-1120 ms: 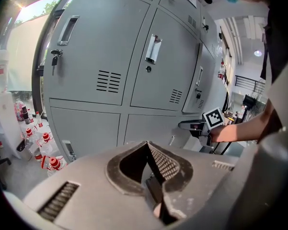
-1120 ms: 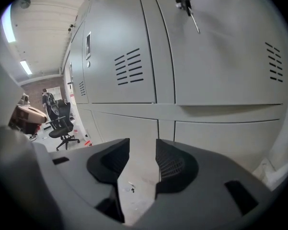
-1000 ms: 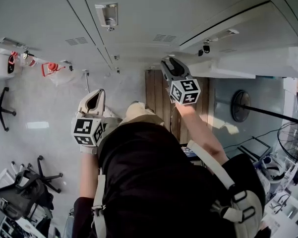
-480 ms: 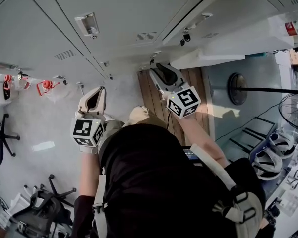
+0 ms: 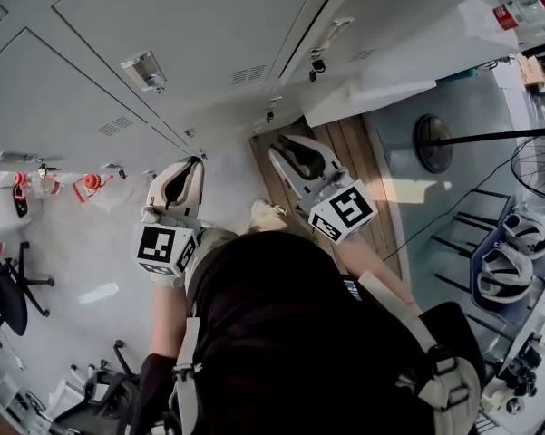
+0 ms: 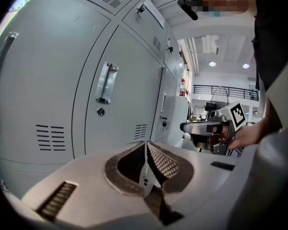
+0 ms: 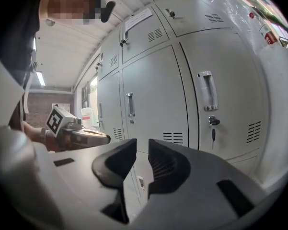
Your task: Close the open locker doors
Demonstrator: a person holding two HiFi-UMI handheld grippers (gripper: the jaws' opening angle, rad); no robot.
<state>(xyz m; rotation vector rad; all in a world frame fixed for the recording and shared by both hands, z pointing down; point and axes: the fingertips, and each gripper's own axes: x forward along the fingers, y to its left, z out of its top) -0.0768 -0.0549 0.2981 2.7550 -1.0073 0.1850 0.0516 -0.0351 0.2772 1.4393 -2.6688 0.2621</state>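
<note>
Grey locker doors (image 5: 163, 25) fill the top of the head view, most of them flush with their handles (image 5: 145, 69) showing. At the right, one pale door panel (image 5: 390, 75) sticks out from the row. My left gripper (image 5: 194, 164) points at the lockers, shut and empty, its jaws meeting at the tip (image 6: 146, 145). My right gripper (image 5: 279, 149) is held up beside it; its jaws have just been closing and now stand a narrow gap apart (image 7: 142, 145) with nothing between them. Ahead of it are shut doors with handles (image 7: 207, 91).
A key hangs in one lock (image 7: 212, 128). A strip of wooden floor (image 5: 345, 152) lies below the right gripper. A fan stand (image 5: 431, 141) and helmets (image 5: 503, 265) are at the right. Office chairs (image 5: 4, 288) and red items (image 5: 89, 184) are at the left.
The head view has swung, so the lockers sit more slanted. Both grippers now lie lower in the picture. The right gripper's jaws have narrowed.
</note>
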